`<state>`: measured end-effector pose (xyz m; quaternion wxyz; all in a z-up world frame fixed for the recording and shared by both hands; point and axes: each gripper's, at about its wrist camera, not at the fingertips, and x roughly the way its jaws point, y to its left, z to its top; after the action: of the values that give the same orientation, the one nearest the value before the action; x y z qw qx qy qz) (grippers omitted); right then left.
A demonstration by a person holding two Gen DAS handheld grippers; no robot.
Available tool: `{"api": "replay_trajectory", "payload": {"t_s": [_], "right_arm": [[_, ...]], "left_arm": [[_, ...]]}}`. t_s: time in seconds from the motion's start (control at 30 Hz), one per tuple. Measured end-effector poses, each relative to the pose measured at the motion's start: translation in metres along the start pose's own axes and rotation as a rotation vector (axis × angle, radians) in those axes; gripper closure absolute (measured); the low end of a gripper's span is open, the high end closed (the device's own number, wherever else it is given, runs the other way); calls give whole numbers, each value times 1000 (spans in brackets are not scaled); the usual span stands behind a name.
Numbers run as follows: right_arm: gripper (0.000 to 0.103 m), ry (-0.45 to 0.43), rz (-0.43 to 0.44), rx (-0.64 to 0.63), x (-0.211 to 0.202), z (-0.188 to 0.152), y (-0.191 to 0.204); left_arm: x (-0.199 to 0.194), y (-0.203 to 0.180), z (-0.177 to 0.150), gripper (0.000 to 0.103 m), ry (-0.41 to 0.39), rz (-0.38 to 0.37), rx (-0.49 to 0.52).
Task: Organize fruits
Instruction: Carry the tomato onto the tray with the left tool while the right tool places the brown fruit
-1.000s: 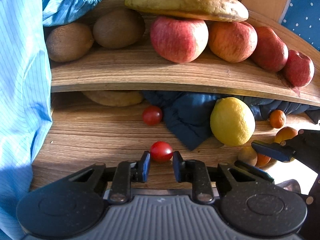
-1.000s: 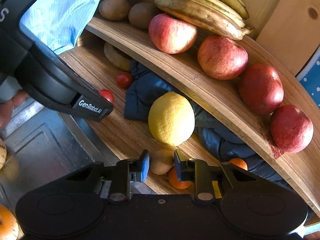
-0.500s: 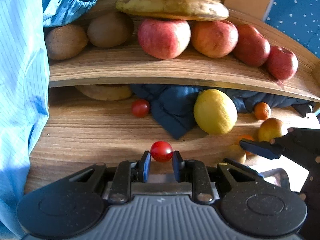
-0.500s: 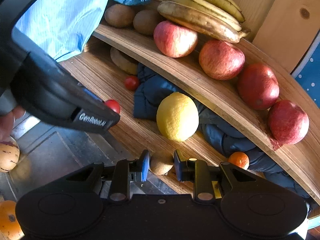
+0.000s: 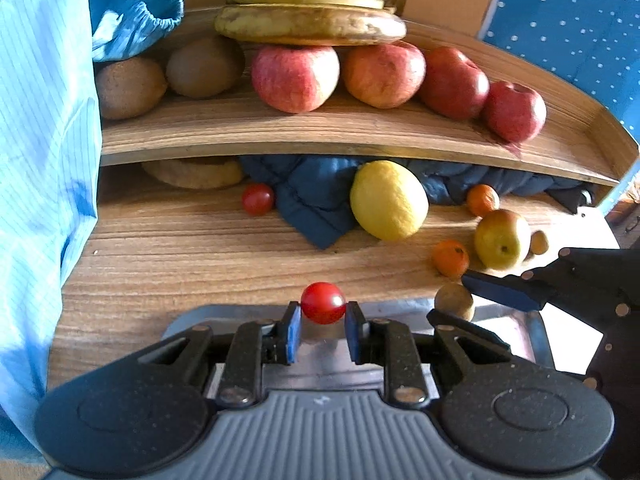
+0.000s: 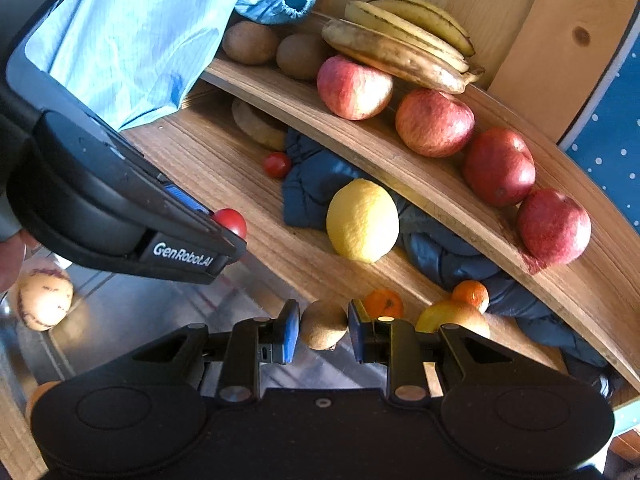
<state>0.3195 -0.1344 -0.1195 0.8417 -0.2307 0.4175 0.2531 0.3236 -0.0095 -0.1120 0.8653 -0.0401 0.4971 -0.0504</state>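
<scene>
Both my hands have drawn back from the lower shelf [image 5: 192, 256], left hand-held gripper [image 5: 322, 322] clamping a cherry tomato [image 5: 323, 302], right hand-held gripper [image 6: 323, 330] pinching a small brown fruit [image 6: 323, 324].

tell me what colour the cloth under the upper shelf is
Dark blue, quilted. The cloth shows best in the left wrist view, bunched behind the lemon.

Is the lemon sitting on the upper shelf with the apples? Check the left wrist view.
No, the lemon lies on the lower board, against the dark blue cloth.
</scene>
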Motion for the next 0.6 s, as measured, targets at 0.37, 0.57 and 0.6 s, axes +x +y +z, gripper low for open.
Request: {"api": "replay_trajectory", "payload": {"t_s": [0.37, 0.57, 0.6], "right_arm": [[75, 24, -8, 47, -24, -23, 25], [75, 40, -1, 81, -37, -34, 39], [75, 41, -2, 84, -40, -35, 41]], "left_arm": [[-20, -4, -27, 78, 27, -22, 40], [-31, -2, -41, 78, 44, -38, 68], [-32, -2, -42, 78, 47, -41, 73]]}}
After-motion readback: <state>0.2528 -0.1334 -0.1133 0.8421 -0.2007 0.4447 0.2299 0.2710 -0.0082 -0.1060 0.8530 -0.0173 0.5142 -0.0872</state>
